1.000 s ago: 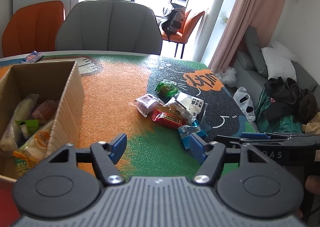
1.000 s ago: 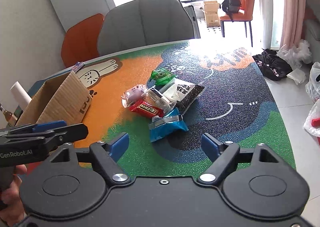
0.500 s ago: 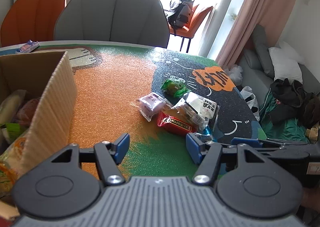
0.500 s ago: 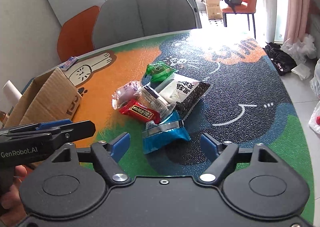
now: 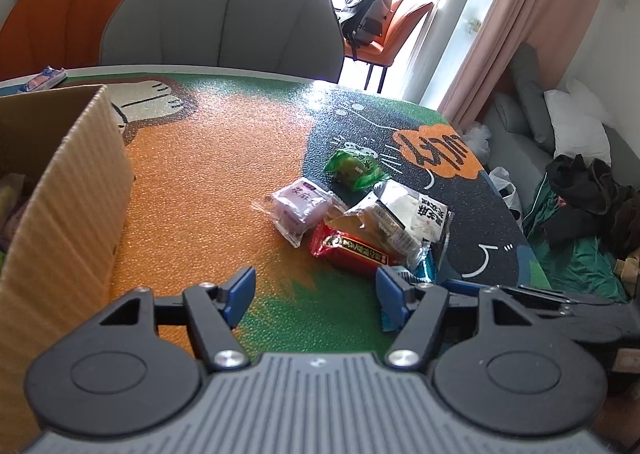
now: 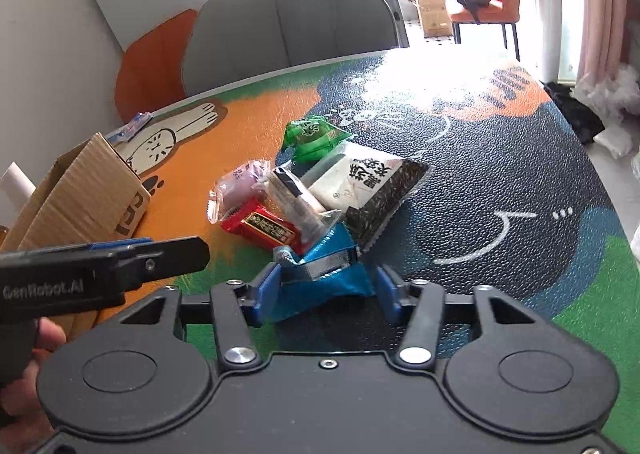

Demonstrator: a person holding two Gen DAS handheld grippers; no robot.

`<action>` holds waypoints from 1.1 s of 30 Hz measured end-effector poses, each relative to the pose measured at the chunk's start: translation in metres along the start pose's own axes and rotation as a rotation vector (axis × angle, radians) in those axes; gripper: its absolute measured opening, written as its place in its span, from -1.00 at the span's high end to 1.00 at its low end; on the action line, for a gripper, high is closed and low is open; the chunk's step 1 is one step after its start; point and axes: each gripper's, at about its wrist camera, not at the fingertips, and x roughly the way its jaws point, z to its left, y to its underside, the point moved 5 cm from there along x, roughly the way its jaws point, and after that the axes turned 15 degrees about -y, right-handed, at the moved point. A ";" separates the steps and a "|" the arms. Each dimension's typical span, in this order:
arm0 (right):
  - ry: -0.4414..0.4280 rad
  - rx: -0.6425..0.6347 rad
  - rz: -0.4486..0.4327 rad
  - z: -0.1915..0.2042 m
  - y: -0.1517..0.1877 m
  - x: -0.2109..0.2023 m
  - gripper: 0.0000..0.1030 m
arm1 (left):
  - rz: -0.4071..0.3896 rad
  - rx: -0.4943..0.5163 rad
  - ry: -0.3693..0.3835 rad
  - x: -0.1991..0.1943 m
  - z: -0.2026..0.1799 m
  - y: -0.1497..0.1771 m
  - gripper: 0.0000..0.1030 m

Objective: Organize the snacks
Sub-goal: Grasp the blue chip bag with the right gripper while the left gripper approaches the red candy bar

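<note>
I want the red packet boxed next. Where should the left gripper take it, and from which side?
Judging by its pose, take the red packet by its bare near-left end, coming from the orange side of the mat. A clear-wrapped snack overlaps its far right end.

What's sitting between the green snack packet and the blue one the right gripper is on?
In the right wrist view, the black-and-white packet and a clear-wrapped bar lie between the green packet and the blue packet, which sits between the right gripper's pads.
</note>
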 end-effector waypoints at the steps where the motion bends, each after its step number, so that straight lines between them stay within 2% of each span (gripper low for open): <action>1: -0.011 0.011 -0.004 -0.002 0.000 -0.002 0.21 | 0.001 0.001 0.000 0.002 -0.002 0.000 -0.27; 4: -0.040 0.025 -0.009 -0.006 0.001 -0.009 0.44 | 0.005 0.009 0.001 0.008 -0.009 -0.001 -0.27; 6: -0.039 0.028 -0.013 -0.007 0.002 -0.013 0.73 | 0.003 0.020 -0.002 0.011 -0.013 -0.001 -0.27; 7: -0.042 0.037 -0.009 -0.009 0.002 -0.015 1.00 | 0.002 0.027 -0.007 0.013 -0.016 -0.001 -0.27; 15: -0.019 0.071 -0.027 -0.020 0.004 -0.027 1.00 | -0.012 0.016 -0.039 0.029 -0.022 -0.002 -0.27; 16: -0.018 0.075 -0.023 -0.020 0.004 -0.027 0.97 | -0.010 0.013 -0.042 0.031 -0.022 -0.002 -0.27; 18: -0.005 0.070 -0.015 -0.019 0.003 -0.024 0.69 | -0.007 0.000 -0.038 0.035 -0.022 -0.004 -0.26; 19: -0.002 0.064 -0.014 -0.018 0.002 -0.022 0.66 | -0.010 -0.007 -0.031 0.037 -0.023 -0.005 -0.26; 21: -0.005 0.073 -0.010 -0.017 0.002 -0.017 0.40 | -0.017 -0.011 -0.032 0.039 -0.023 -0.007 -0.26; 25: 0.000 0.069 -0.023 -0.018 0.000 -0.017 0.07 | -0.040 -0.010 -0.033 0.044 -0.026 -0.011 -0.25; 27: 0.002 0.056 -0.030 -0.016 -0.002 -0.015 -0.20 | -0.047 -0.005 -0.029 0.046 -0.028 -0.012 -0.21; 31: 0.000 0.036 -0.021 -0.011 -0.006 -0.007 -0.32 | -0.059 0.025 -0.006 0.044 -0.031 -0.010 -0.14; 33: -0.003 0.033 -0.018 -0.009 -0.007 -0.003 -0.35 | -0.050 0.020 0.016 0.042 -0.028 -0.009 0.04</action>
